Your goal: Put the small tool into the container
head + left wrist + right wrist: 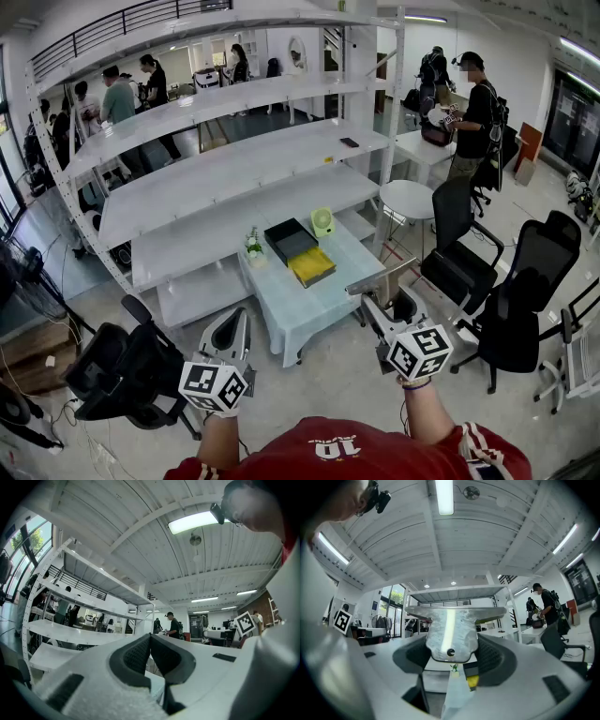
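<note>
**Head view:** your L gripper [232, 326] and R gripper [382, 302] hang low in front of you, well short of the pale glass-topped table [302, 305]. A flat silver T-shaped metal tool [379, 279] sticks out crosswise at the R gripper's tip. On the table sit a black open rectangular tray [289, 239] and, just beside it on the near side, a yellow rectangular tray [311, 266]. A small light-green round fan-like thing [322, 221] stands next to the black tray, and a small potted plant [253, 246] is at the table's left edge. The tool is well apart from both trays.

**L gripper view:** jaws are pressed together, the dark pads [136, 656] meet, and there's nothing btwn them.

**R gripper view:** you're clamping the silver tool [451, 630] btwn the two dark pads [494, 658]. Its crossbar is on top, w/ a small dark hole near the lower edge. Below it, far off, you see the table end w/ the plant and the yellow tray.
</note>
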`<state>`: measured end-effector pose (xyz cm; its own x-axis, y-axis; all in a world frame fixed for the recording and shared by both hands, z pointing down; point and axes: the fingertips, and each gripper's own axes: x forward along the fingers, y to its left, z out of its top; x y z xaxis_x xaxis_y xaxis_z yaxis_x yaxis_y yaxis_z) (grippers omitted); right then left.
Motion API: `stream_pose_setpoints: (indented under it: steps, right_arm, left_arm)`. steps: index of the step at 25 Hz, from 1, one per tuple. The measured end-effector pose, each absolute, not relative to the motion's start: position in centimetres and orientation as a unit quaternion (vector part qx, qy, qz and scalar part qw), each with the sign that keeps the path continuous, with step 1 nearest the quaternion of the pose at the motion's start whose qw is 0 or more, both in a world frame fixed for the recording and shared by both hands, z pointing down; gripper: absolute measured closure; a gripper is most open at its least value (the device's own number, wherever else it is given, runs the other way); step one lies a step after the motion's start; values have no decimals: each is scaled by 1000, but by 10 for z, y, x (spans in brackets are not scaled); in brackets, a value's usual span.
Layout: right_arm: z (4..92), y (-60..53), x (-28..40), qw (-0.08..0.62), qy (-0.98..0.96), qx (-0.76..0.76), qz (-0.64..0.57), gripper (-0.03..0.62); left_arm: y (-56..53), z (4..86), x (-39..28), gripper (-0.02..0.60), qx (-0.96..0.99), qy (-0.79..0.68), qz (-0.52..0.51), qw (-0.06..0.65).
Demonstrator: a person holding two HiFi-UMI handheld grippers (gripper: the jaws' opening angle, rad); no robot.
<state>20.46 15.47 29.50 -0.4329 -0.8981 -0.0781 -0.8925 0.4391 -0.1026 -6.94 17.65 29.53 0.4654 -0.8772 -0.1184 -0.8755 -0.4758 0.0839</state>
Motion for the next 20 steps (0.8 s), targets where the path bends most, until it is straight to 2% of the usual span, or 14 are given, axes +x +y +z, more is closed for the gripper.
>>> stream_pose_setpoints:
  steps: [20]
  right_arm:
    - [297,139,194,34,846,-533,0,312]
  left_arm:
    - [162,308,-69,583,857,-509,-85,16]
